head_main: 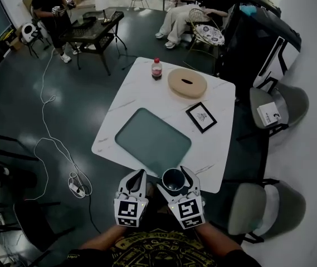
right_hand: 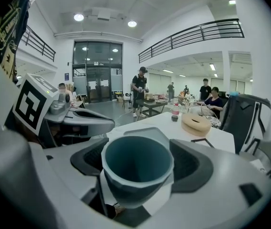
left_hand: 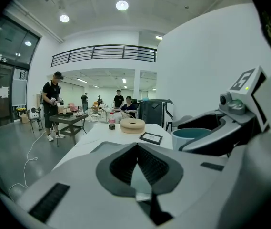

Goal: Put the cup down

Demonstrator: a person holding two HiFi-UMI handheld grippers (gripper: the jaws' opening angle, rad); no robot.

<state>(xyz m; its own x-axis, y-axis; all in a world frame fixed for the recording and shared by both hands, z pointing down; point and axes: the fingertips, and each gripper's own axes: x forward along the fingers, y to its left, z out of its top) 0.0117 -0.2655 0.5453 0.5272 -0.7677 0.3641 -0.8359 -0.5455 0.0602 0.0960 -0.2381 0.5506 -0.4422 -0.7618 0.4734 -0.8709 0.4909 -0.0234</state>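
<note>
Cup [head_main: 174, 179] of dark teal stands upright, mouth up, pinched between the two jaws of the right hand-held gripper [head_main: 175, 184] at the near edge of the white desk [head_main: 147, 88]. From overhead I cannot tell whether its base touches the desk. In the right gripper view the cup [right_hand: 136, 168] fills the gap of that hand-held gripper [right_hand: 137, 162], with a dark pad pressed against each side of its wall, and it looks empty inside. The left hand-held gripper [head_main: 140, 177] is just beside the right one, on the cup's left. Its jaws are pressed together at the tips and nothing is between them, as the left gripper view shows [left_hand: 136, 147]. That view also catches the cup [left_hand: 191, 136] off to the right, in the other gripper's hold. Further up the desk lies a grey-green mat [head_main: 152, 135] with rounded corners. Beyond the mat are a black-framed card [head_main: 201, 117], a tan ring-shaped object [head_main: 187, 82] and a small bottle [head_main: 156, 69] with a red label, all well apart from the cup. A grey chair [head_main: 267, 204] stands at the desk's right side and a white cable [head_main: 52, 143] trails over the dark floor at the left.
</note>
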